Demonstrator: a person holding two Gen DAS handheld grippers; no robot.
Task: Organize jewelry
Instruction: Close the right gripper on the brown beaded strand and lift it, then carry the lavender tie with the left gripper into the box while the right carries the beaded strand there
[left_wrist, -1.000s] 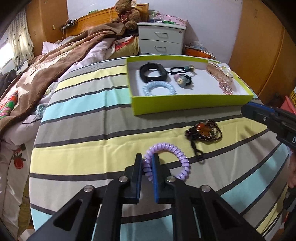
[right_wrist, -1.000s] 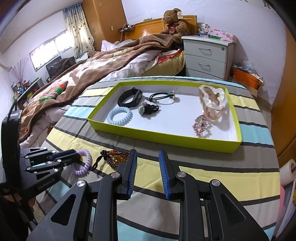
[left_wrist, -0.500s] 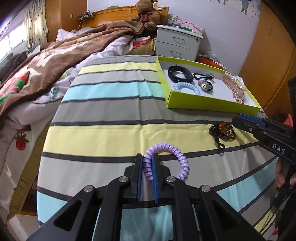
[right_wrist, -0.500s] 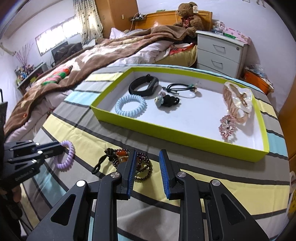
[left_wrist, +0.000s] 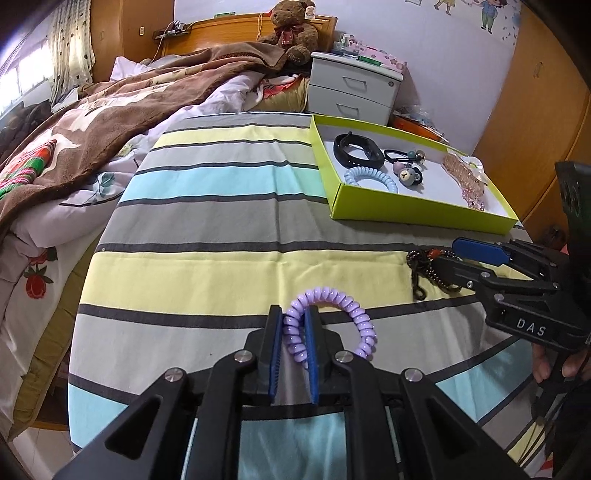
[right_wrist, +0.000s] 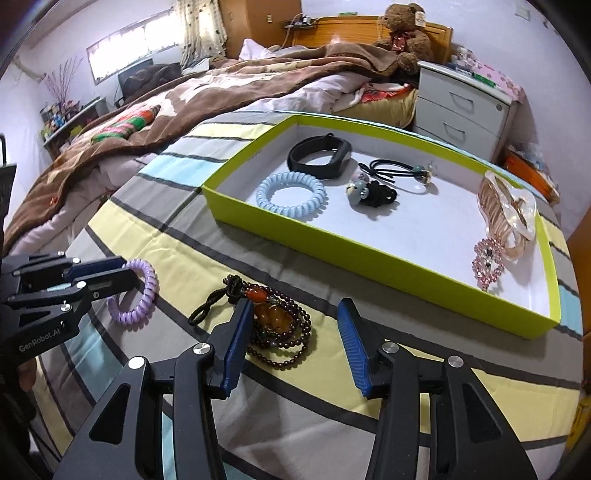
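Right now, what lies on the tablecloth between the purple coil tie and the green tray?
The dark bead bracelet lies between purple coil tie and green tray; otherwise bare striped cloth. The right wrist view shows it best.

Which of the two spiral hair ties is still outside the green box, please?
The purple spiral hair tie, between the left gripper's pads on the striped cloth; the pale blue one lies inside the box.

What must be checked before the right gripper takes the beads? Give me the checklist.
1. Right gripper wide enough: ok, jaws opening, nothing pinched.
2. Beads centred between its jaws: not ok, they lie close against one finger.
3. Left gripper hold on purple coil: cannot tell, jaws opening with the coil between them.
4. Room in tray: ok, bare floor shows.
5. Grippers apart: ok.
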